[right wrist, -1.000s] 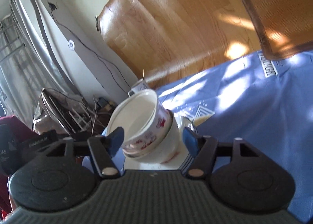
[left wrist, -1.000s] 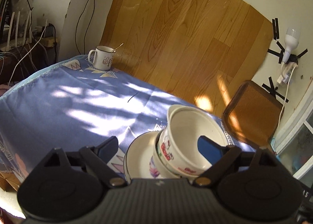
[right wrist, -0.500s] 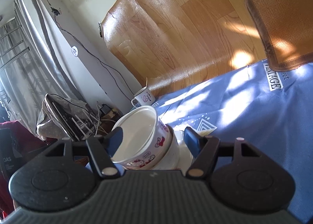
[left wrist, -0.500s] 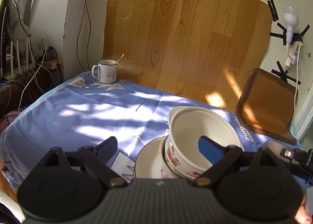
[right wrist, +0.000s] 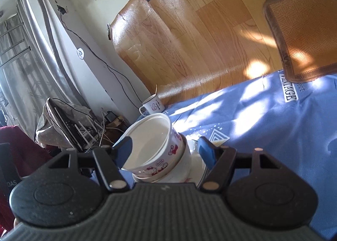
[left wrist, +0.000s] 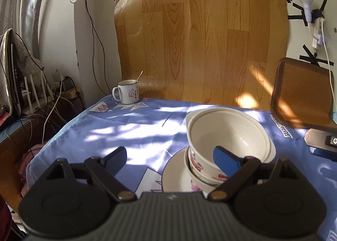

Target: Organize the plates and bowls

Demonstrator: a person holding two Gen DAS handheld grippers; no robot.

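A white bowl with red cartoon prints (left wrist: 227,135) sits tilted inside a second white bowl (left wrist: 200,182), and both stand on a white plate (left wrist: 174,175) on the blue tablecloth (left wrist: 126,131). My left gripper (left wrist: 170,156) is open; its right finger reaches over the top bowl's rim. In the right wrist view the tilted top bowl (right wrist: 151,148), the lower bowl (right wrist: 181,167) and the plate (right wrist: 198,167) lie between the open fingers of my right gripper (right wrist: 166,148). Neither gripper holds anything.
A white mug with a spoon (left wrist: 127,91) stands at the table's far left corner, also in the right wrist view (right wrist: 152,105). A wood-pattern sheet (left wrist: 200,40) covers the wall. A brown woven mat (left wrist: 303,91) leans at the right. Cables and clutter (left wrist: 31,97) lie left of the table.
Both grippers have pulled back and levelled out, so more of the wall and table shows. The bowls and plate have stayed in place, and both grippers have stayed open.
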